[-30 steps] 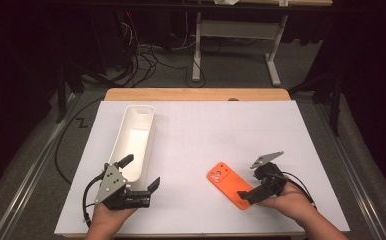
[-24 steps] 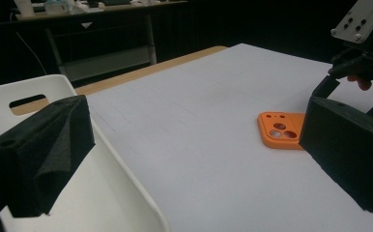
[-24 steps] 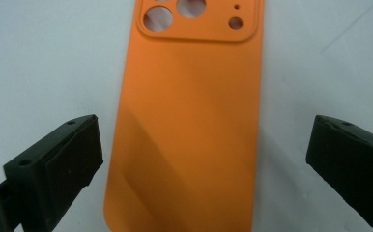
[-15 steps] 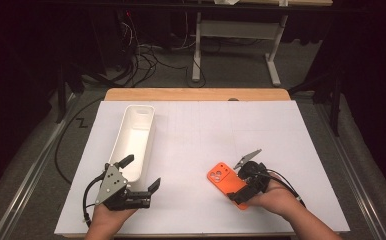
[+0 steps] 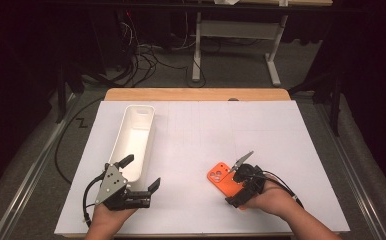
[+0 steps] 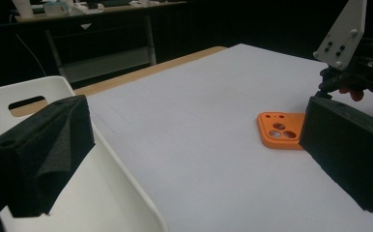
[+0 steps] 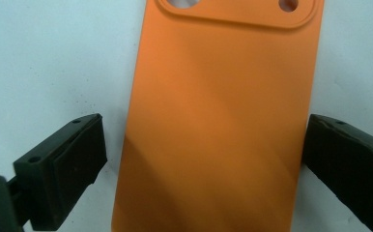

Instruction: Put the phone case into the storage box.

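An orange phone case [image 7: 218, 116] is showing plain, unpatterned colour between the black fingers [image 7: 61, 169] of the right gripper [image 5: 242, 187]. Beside the black fingers [image 6: 39, 154] of the left gripper [image 5: 136, 181], a white bin [image 5: 136, 140] is sitting on a white table sheet [image 5: 206, 130] edged in tan wood.

white bin [image 5: 135, 140], white table [image 5: 241, 130], floor cables [image 5: 146, 55]

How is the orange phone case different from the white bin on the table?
The orange phone case is flat and thin, with camera holes at one end; the white bin is a deep, long, empty tub with a handle slot. The right gripper straddles the case with open jaws; the bin sits beside the left gripper. Both rest on the white table.
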Tool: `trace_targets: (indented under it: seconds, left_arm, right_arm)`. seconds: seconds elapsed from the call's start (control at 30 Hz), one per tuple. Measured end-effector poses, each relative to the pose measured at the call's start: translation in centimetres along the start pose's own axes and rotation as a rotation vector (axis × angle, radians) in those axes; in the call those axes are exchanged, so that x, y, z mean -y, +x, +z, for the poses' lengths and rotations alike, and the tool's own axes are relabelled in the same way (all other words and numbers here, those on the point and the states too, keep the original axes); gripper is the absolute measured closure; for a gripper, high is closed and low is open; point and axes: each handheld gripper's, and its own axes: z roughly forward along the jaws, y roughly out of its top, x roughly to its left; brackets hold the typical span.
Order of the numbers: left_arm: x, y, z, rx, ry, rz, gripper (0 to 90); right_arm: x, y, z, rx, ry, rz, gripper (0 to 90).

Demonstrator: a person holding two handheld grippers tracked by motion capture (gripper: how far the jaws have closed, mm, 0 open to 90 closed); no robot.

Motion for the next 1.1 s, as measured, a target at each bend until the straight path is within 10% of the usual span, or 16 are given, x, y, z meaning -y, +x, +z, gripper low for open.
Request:
trace_targets:
  seconds: [1.1]
  left_arm:
    - [0.0,-0.2,-0.1,0.015,-0.003,0.009,0.1]
  right_arm:
    - [-1.7,0.4,0.2,0.060,0.111,-0.027,15.1]
